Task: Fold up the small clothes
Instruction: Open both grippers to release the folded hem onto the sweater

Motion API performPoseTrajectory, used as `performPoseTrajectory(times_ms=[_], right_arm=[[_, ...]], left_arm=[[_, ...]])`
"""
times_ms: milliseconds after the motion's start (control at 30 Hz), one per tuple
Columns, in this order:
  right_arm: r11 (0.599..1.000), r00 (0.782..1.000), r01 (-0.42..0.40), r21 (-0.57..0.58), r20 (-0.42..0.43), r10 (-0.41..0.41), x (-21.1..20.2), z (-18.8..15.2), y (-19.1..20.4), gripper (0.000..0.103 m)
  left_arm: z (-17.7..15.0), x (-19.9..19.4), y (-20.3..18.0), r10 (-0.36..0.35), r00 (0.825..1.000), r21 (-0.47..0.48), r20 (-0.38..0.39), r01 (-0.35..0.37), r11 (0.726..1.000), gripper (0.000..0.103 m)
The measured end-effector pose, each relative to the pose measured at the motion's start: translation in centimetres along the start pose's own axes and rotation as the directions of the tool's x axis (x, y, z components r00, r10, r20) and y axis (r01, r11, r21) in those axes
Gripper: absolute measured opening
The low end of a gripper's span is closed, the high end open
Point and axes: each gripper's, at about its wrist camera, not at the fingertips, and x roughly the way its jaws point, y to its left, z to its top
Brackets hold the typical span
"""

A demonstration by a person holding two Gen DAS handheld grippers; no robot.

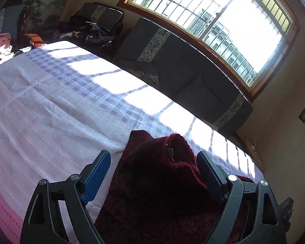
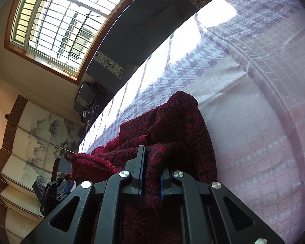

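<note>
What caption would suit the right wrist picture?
Right tool pinching a dark red patterned knitted garment on the lilac checked bedcover.

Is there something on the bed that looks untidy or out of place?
Yes. The dark red garment lies bunched and rumpled on the checked bedsheet, not flat, with one edge hanging over the bedside. The right hand-held gripper pinches a fold; the left hand-held gripper stands open around it.

Both wrist cams sit low and close over the red garment (image 1: 156,183) on the bed (image 1: 51,111), tilted opposite ways, both catching the barred window (image 2: 57,24)
</note>
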Motion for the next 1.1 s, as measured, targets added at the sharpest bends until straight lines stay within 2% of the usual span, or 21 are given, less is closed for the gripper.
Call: performPoseTrajectory(times_ms=[100,167,233,267,300,333,400,500,633,767,800,867,900,933,1100], right_arm=[[1.000,1.000,-0.018,0.007,0.002,0.018,-0.2,-0.1,-0.4,0.013],[0.999,0.999,-0.044,0.014,0.008,0.044,-0.6,-0.1,-0.4,0.020],[0.995,0.995,-0.088,0.037,0.044,0.087,-1.6,0.1,-0.6,0.039],[0.992,0.991,-0.117,0.055,0.070,0.113,-2.3,0.2,-0.9,0.044],[0.986,0.986,-0.146,0.075,0.092,0.138,-3.1,0.2,-1.2,0.059],[0.982,0.981,-0.164,0.093,0.121,0.152,-4.1,0.1,-1.5,0.070],[0.982,0.976,-0.160,0.097,0.167,0.143,-6.3,-0.1,-2.3,0.070],[0.980,0.972,-0.182,0.083,0.169,0.166,-9.1,-1.1,-3.4,0.070],[0.985,0.981,-0.173,0.025,0.096,0.170,-10.7,-3.7,-3.3,0.070],[0.986,0.989,-0.147,-0.078,-0.013,0.147,-10.8,-7.4,-1.4,0.069],[0.987,0.991,-0.129,-0.101,-0.043,0.125,-10.5,-8.2,-1.1,0.066],[0.983,0.992,-0.111,-0.146,-0.080,0.100,-10.1,-9.7,-0.5,0.054],[0.980,0.993,-0.099,-0.171,-0.087,0.085,-10.0,-10.3,-0.2,0.044],[0.977,0.994,-0.080,-0.197,-0.086,0.064,-10.0,-10.7,0.1,0.040],[0.975,0.996,-0.069,-0.212,-0.076,0.054,-10.0,-10.4,0.6,0.035]], left_arm=[[0.6,-0.6,0.7,0.006,1.000,-0.031,0.015,-0.006,0.999,0.091],[0.6,-0.7,1.1,0.018,1.000,-0.034,0.002,-0.018,0.999,0.091],[0.3,-0.9,1.1,0.052,0.999,-0.010,-0.015,-0.052,0.999,0.091],[0.1,-1.0,1.2,0.064,0.998,0.002,-0.021,-0.064,0.998,0.091],[-0.3,-1.4,1.3,0.066,0.997,0.011,-0.029,-0.066,0.998,0.091],[-0.6,-1.7,1.5,0.063,0.997,0.023,-0.040,-0.063,0.998,0.091],[-1.4,-2.4,1.9,0.049,0.996,0.055,-0.070,-0.045,0.997,0.091],[-2.6,-3.2,2.6,0.055,0.992,0.113,-0.118,-0.041,0.993,0.091],[-4.4,-4.3,3.5,0.077,0.983,0.194,-0.170,-0.043,0.980,0.091],[-5.5,-5.3,4.6,0.043,0.977,0.199,-0.208,0.000,0.980,0.091],[-5.8,-5.4,4.9,0.024,0.974,0.189,-0.227,0.020,0.982,0.091],[-6.2,-5.6,5.1,-0.003,0.966,0.178,-0.258,0.051,0.983,0.088],[-6.3,-5.8,5.1,-0.014,0.965,0.177,-0.263,0.063,0.982,0.087],[-6.4,-5.9,5.0,-0.025,0.963,0.179,-0.269,0.076,0.981,0.085],[-6.8,-5.7,4.1,-0.058,0.944,0.206,-0.326,0.131,0.970,0.068]])
